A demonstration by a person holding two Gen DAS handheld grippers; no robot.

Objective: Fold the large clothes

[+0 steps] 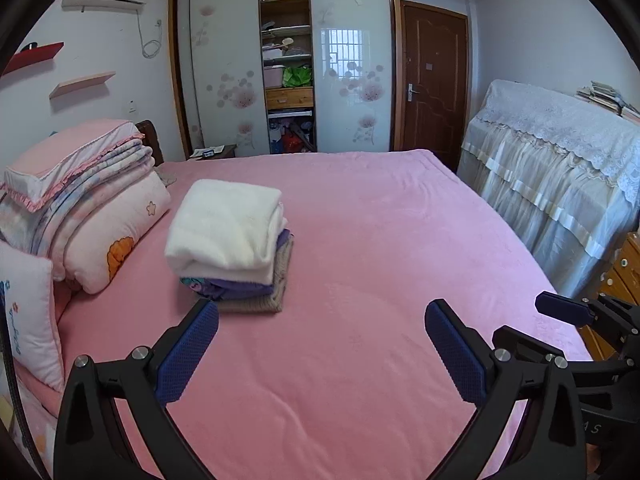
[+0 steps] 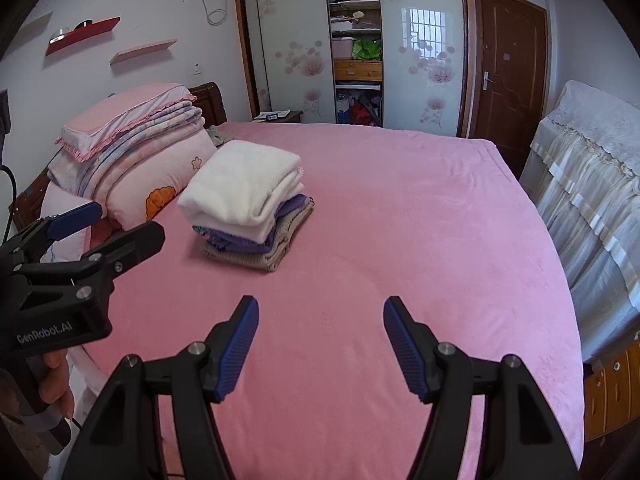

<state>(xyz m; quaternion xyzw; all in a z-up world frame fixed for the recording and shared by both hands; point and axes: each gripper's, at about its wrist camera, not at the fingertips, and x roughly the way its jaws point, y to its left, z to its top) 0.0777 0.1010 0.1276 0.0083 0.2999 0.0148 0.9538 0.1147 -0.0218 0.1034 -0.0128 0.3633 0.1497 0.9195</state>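
Note:
A stack of folded clothes (image 1: pixel 228 228) (image 2: pixel 244 188) lies on the pink bed (image 1: pixel 380 240) (image 2: pixel 400 220): a white fleecy garment on top, a purple one under it, a beige knit at the bottom. My left gripper (image 1: pixel 322 312) hovers over the bed just in front of the stack, open and holding nothing; the right wrist view shows it from the side (image 2: pixel 130 220), held by a hand. My right gripper (image 2: pixel 320 304) stands open over bare sheet, nearer than the stack and to its right, with nothing between its blue pads. It also shows at the right edge of the left wrist view (image 1: pixel 518 320).
Folded quilts and pillows (image 1: pixel 80 200) (image 2: pixel 136 148) are piled at the head of the bed, left of the stack. A lace-covered piece of furniture (image 1: pixel 560 168) and wooden drawers (image 2: pixel 612 392) stand along the bed's right side. A wardrobe (image 1: pixel 288 60) and a brown door (image 1: pixel 434 80) are beyond.

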